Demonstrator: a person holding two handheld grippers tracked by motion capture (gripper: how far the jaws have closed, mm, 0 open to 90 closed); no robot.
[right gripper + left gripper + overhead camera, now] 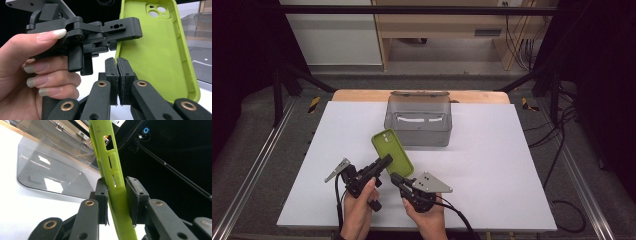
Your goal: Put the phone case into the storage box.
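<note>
The phone case [160,50] looks like soft matt plastic or silicone, lime green and smooth, its inner face faintly grainy. The left gripper [117,197] is matt black plastic with brass-coloured bushings at the joints, its pads [132,200] a rough dark rubbery layer. The right gripper [117,75] has the same black matt build, same brass rings. The container [418,122] is clear, smoke-tinted plastic, glossy, catching bright reflections. The table sheet [492,165] reads as flat white, matt and paper-like, and the table edge [362,95] behind it is pale wood.
</note>
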